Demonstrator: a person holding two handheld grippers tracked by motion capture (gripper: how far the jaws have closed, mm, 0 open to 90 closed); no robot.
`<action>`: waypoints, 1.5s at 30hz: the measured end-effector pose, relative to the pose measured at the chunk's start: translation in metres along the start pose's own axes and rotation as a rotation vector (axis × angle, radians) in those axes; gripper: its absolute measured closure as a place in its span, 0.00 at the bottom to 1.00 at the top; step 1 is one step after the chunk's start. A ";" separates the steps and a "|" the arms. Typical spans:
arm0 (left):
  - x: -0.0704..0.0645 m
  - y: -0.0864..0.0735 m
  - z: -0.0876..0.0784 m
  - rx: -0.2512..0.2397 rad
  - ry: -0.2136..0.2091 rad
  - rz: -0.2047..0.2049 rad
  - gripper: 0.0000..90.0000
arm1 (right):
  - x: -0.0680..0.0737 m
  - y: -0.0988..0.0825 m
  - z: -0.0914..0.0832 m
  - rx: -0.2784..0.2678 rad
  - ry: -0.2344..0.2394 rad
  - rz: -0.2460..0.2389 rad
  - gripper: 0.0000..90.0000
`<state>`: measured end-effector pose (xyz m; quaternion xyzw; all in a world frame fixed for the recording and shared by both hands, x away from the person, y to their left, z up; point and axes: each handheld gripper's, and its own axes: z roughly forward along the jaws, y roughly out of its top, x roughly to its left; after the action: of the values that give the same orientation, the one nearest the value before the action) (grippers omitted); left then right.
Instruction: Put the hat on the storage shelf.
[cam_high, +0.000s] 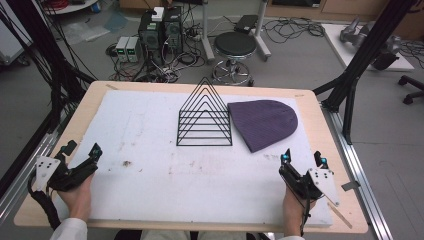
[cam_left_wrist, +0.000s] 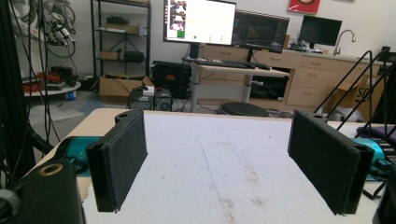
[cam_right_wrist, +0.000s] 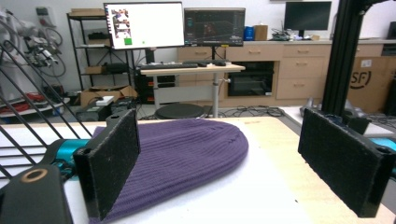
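Observation:
A purple knitted beanie (cam_high: 264, 122) lies flat on the white mat, right of centre, touching the right side of a black wire rack (cam_high: 205, 116). My right gripper (cam_high: 303, 159) rests near the table's front right, open and empty, a short way in front of the beanie (cam_right_wrist: 187, 158), which fills the space beyond its jaws. At the front left my left gripper (cam_high: 81, 149) is open too, with only bare mat (cam_left_wrist: 219, 163) between its pads. Part of the wire rack (cam_left_wrist: 359, 88) shows at the right edge of the left gripper view.
The white mat (cam_high: 150, 150) covers most of the wooden table (cam_high: 312, 120). Black frame posts (cam_high: 357, 55) stand at the table's right and cables hang at its left. Beyond the far edge are a stool (cam_high: 234, 50) and computer boxes (cam_high: 160, 30) on the floor.

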<state>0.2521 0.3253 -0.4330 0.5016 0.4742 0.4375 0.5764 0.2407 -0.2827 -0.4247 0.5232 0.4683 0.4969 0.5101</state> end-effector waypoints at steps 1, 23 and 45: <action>0.000 0.000 0.000 0.000 -0.002 0.000 0.22 | 0.000 0.002 0.001 -0.001 0.006 0.007 0.13; -0.004 -0.004 0.007 0.029 -0.040 -0.004 0.22 | 0.013 0.028 0.045 0.099 -0.023 -0.070 0.14; -0.007 -0.006 0.009 0.036 -0.067 -0.016 0.22 | 0.012 0.044 0.120 0.200 -0.055 -0.062 0.14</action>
<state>0.2599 0.3163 -0.4374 0.5225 0.4665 0.4070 0.5863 0.3609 -0.2804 -0.3788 0.5700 0.5174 0.4171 0.4831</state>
